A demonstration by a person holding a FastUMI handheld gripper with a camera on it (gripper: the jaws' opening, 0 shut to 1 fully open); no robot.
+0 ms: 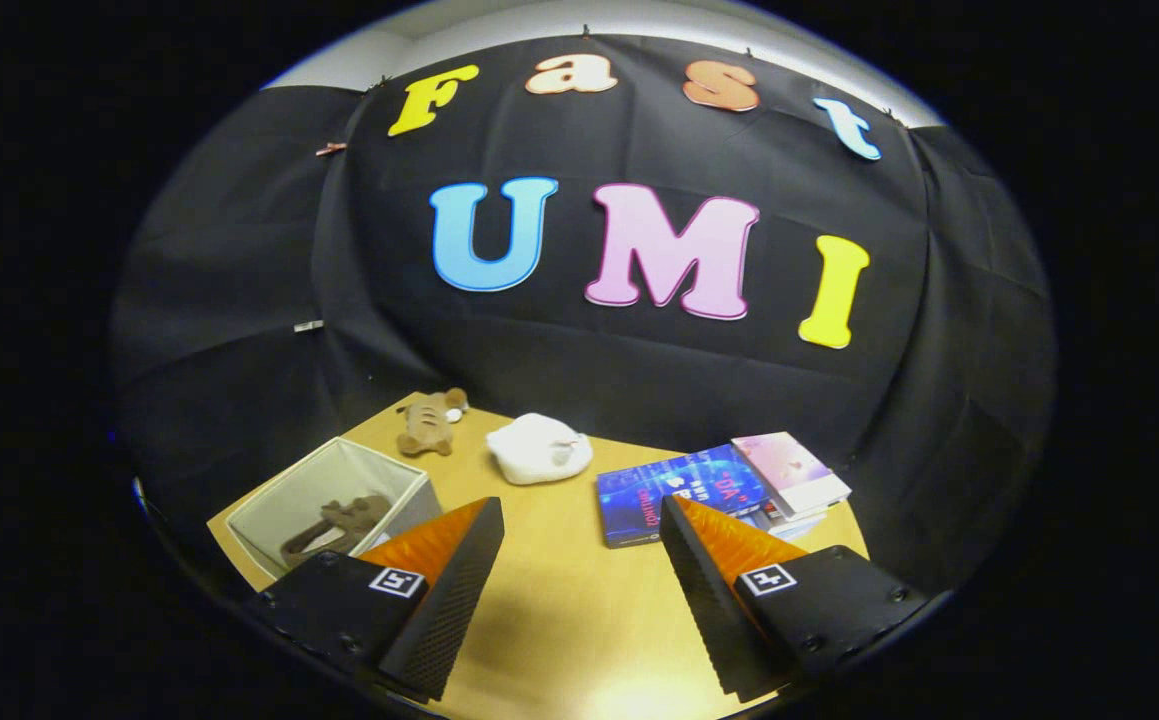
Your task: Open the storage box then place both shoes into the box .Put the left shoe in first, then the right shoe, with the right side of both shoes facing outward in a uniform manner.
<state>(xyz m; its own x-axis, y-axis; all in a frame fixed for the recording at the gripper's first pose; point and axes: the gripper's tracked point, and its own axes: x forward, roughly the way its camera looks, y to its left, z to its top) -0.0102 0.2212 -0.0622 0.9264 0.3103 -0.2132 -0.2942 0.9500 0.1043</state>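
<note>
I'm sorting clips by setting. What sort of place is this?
Likely a staged recording booth: black cloth wall behind a wooden table with a fabric storage box holding a shoe, and books. The gripper hangs open above.

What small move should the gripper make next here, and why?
Probably swing toward the second shoe on the table, beyond the storage box. The box is open with one shoe already inside, and the gripper is open, holding nothing, over bare table.
</note>
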